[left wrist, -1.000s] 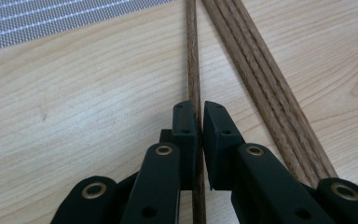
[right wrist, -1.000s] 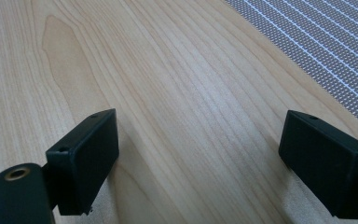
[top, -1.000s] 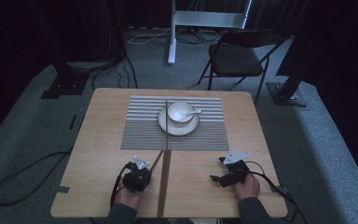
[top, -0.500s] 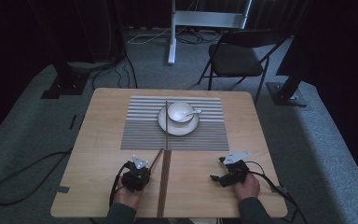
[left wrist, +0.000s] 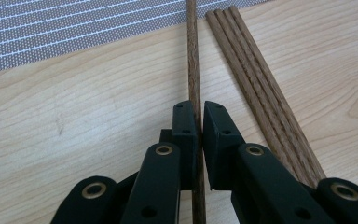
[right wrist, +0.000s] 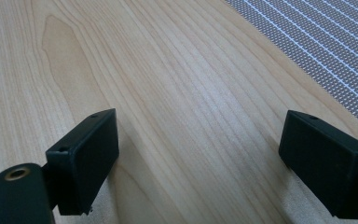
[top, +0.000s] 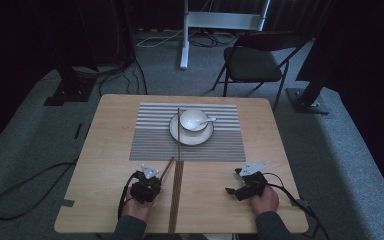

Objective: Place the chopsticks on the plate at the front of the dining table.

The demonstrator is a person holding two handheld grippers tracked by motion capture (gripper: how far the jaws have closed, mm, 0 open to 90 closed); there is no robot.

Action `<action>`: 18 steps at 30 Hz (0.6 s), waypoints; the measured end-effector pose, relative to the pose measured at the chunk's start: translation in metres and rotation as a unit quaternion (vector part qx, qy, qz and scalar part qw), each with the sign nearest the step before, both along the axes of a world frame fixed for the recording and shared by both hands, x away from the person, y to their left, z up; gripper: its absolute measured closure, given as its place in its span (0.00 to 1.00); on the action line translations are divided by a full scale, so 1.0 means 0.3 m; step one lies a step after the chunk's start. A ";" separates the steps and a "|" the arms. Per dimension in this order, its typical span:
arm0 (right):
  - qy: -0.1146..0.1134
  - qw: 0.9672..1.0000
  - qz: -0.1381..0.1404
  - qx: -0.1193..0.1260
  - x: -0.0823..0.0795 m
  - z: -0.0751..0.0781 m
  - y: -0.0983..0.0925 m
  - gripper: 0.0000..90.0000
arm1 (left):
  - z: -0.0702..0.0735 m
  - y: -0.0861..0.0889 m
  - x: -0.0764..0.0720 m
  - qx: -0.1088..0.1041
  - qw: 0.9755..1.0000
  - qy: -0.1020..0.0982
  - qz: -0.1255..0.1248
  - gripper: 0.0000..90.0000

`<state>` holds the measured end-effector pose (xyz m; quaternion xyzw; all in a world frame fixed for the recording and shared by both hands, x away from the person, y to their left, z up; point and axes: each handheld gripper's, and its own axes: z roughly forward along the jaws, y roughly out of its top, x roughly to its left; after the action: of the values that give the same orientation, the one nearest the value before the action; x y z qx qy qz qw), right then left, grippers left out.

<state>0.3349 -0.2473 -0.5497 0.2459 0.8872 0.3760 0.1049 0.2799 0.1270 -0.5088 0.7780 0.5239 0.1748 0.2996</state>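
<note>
Nothing has shifted since a second ago: both hands sit where they were at the near edge of the table (top: 105,150). At about 7 o'clock, the left gripper (top: 147,181) lies low, its jaws pinched on a single chopstick (left wrist: 194,70) that angles toward 1 o'clock, just beside the bundle of chopsticks (top: 176,192) lying flat. At 5 o'clock the right gripper (top: 242,182) rests with jaws spread wide over bare wood, forearm pointing toward 11 o'clock. At 12 o'clock stands the bowl (top: 194,119).
</note>
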 end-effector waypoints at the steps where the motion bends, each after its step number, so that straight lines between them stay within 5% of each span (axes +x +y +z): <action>1: 0.000 1.000 0.000 0.000 0.000 0.000 0.000 0.13 | 0.001 -0.001 0.002 -0.002 1.000 -0.002 0.002 0.94; 18: 0.000 1.000 0.000 0.000 0.000 0.000 0.000 0.13 | 0.030 0.008 0.039 -0.015 1.000 -0.005 0.010 0.94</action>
<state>0.3348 -0.2473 -0.5497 0.2461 0.8872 0.3760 0.1049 0.2917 0.1295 -0.4999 0.7675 0.5324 0.1738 0.3121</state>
